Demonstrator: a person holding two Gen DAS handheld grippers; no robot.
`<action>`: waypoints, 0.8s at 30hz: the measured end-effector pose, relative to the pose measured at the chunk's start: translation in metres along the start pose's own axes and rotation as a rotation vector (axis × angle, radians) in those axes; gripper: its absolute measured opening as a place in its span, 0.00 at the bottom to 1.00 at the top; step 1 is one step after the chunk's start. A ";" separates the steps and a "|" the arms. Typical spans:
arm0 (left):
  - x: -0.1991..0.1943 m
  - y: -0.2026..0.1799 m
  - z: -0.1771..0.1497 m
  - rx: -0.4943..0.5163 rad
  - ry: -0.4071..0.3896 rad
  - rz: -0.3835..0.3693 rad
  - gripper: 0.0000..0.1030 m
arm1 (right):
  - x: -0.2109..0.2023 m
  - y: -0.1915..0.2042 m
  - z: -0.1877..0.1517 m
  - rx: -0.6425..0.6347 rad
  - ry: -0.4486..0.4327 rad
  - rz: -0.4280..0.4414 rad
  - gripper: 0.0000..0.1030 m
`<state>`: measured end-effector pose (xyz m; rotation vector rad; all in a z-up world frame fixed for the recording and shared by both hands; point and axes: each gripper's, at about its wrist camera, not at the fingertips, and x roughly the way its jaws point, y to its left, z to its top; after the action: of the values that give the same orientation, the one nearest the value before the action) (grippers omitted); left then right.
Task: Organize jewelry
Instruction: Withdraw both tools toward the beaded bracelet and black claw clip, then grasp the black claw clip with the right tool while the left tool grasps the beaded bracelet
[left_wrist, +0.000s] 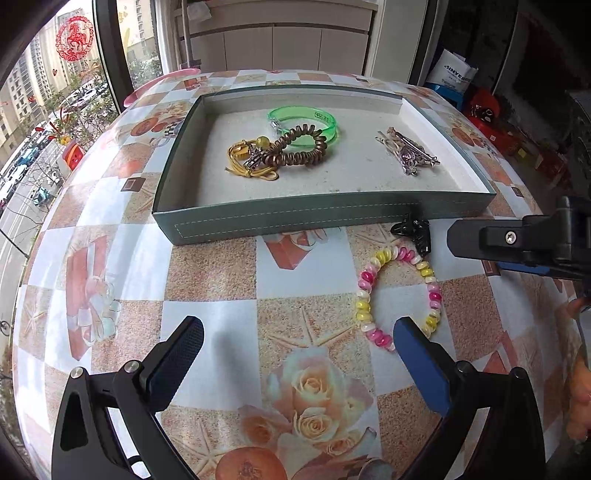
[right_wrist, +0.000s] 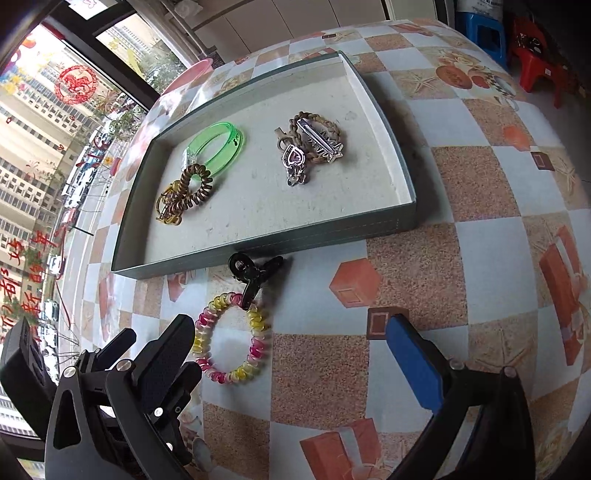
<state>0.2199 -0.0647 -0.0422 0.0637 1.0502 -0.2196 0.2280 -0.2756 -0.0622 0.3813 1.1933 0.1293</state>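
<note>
A grey-green tray (left_wrist: 295, 221) (right_wrist: 317, 236) holds a green bangle (left_wrist: 325, 120) (right_wrist: 218, 146), a brown coil tie (left_wrist: 303, 147) (right_wrist: 195, 188), a yellow cord bracelet (left_wrist: 243, 155) (right_wrist: 168, 214) and a pile of silver clips (left_wrist: 406, 151) (right_wrist: 314, 147). On the table in front lie a pink-yellow coil bracelet (left_wrist: 399, 295) (right_wrist: 232, 336) and a black claw clip (left_wrist: 415, 230) (right_wrist: 253, 275). My left gripper (left_wrist: 299, 339) is open and empty, just left of the coil bracelet. My right gripper (right_wrist: 291, 339) is open and empty, above the table right of the bracelet; it also shows in the left wrist view (left_wrist: 517, 243).
The table (left_wrist: 221, 277) (right_wrist: 480, 240) has a checkered floral cloth. A window with red paper cuttings (left_wrist: 74, 37) lies to the left. Red and blue stools (right_wrist: 535, 62) stand beyond the table's right side. A pink plate rim (left_wrist: 147, 88) peeks at the far left edge.
</note>
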 end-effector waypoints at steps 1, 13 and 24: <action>0.000 -0.001 0.000 -0.002 -0.001 -0.001 1.00 | 0.002 0.001 0.002 0.001 -0.001 -0.002 0.99; 0.002 -0.008 0.000 -0.005 -0.019 0.021 1.00 | 0.019 0.019 0.016 -0.005 0.008 -0.019 0.79; 0.009 -0.013 -0.001 0.004 -0.011 0.051 0.95 | 0.027 0.040 0.018 -0.077 0.011 -0.150 0.34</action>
<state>0.2204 -0.0788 -0.0500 0.0931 1.0364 -0.1758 0.2583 -0.2345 -0.0664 0.2231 1.2200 0.0472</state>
